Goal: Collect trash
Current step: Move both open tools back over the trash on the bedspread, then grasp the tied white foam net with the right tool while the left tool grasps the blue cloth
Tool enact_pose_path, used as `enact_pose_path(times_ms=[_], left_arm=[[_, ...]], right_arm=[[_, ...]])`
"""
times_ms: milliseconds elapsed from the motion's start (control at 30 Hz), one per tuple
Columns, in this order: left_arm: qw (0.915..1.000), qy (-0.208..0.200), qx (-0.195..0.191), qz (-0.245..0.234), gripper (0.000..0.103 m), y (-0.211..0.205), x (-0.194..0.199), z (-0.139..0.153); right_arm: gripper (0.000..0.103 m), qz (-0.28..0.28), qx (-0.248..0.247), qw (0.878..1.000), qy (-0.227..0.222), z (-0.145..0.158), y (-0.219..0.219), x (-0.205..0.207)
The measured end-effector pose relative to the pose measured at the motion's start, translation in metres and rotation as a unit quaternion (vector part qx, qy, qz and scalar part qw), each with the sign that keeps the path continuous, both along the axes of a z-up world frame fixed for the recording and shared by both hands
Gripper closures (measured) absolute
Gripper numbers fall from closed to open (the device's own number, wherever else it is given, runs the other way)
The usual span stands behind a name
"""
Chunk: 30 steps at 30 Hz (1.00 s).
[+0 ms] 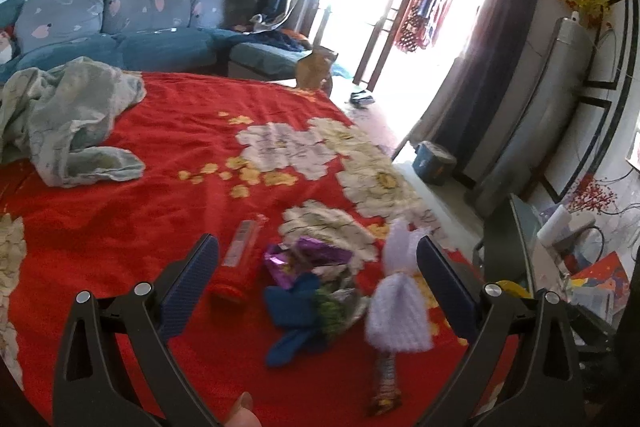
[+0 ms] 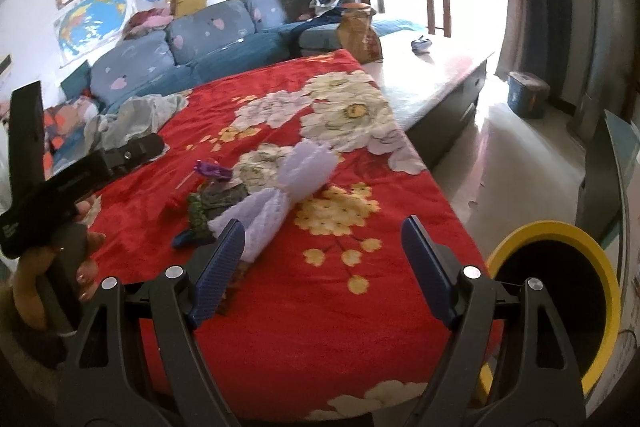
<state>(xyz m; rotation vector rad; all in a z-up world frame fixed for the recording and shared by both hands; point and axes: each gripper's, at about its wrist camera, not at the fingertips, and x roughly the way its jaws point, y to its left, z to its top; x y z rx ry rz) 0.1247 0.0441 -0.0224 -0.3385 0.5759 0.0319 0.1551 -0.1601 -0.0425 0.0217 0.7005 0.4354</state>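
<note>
Trash lies in a small heap on the red flowered blanket (image 1: pixel 160 155): a white foam net sleeve (image 1: pixel 398 311), a purple foil wrapper (image 1: pixel 304 261), a green and silver wrapper (image 1: pixel 340 307), a blue scrap (image 1: pixel 292 315), a red tube wrapper (image 1: pixel 240 259) and a striped candy wrapper (image 1: pixel 384 383). My left gripper (image 1: pixel 318 267) is open above the heap. My right gripper (image 2: pixel 322 245) is open over the blanket (image 2: pixel 320 291), just right of the foam net (image 2: pixel 280 195). A yellow-rimmed bin (image 2: pixel 556 295) stands at the blanket's right edge. The left gripper's body (image 2: pixel 60 195) shows in the right wrist view.
A crumpled pale green cloth (image 1: pixel 60 119) lies at the far left of the blanket. A blue sofa (image 1: pixel 120 23) stands behind. A brown paper bag (image 2: pixel 358 35) stands at the blanket's far end. A blue box (image 2: pixel 526 95) sits on the floor by the curtains.
</note>
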Motion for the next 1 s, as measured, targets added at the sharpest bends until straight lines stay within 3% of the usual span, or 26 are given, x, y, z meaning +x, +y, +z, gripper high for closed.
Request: enact_pose_path(times_ms=[367, 567, 767, 933, 1000], left_arm=[[0.9985, 0.045, 0.029, -0.009, 0.009, 0.022, -0.01, -0.023], [0.9966, 0.074, 0.021, -0.028, 0.038, 0.021, -0.013, -0.041], [0.9917, 0.107, 0.034, -0.063, 0.053, 0.005, -0.011, -0.061], [0.9883, 0.129, 0.041, -0.069, 0.058, -0.002, -0.005, -0.079], [0.988, 0.129, 0.044, -0.073, 0.068, -0.002, -0.005, -0.08]], right_arm=[[0.031, 0.031, -0.014, 0.999, 0.014, -0.013, 0.037, 0.006], [0.033, 0.04, -0.013, 0.998, 0.036, -0.025, 0.049, 0.016], [0.048, 0.049, -0.003, 0.997, 0.064, -0.036, 0.056, 0.028], [0.066, 0.062, -0.006, 0.995, 0.079, -0.046, 0.064, 0.032], [0.076, 0.07, -0.008, 0.994, 0.084, -0.05, 0.067, 0.033]])
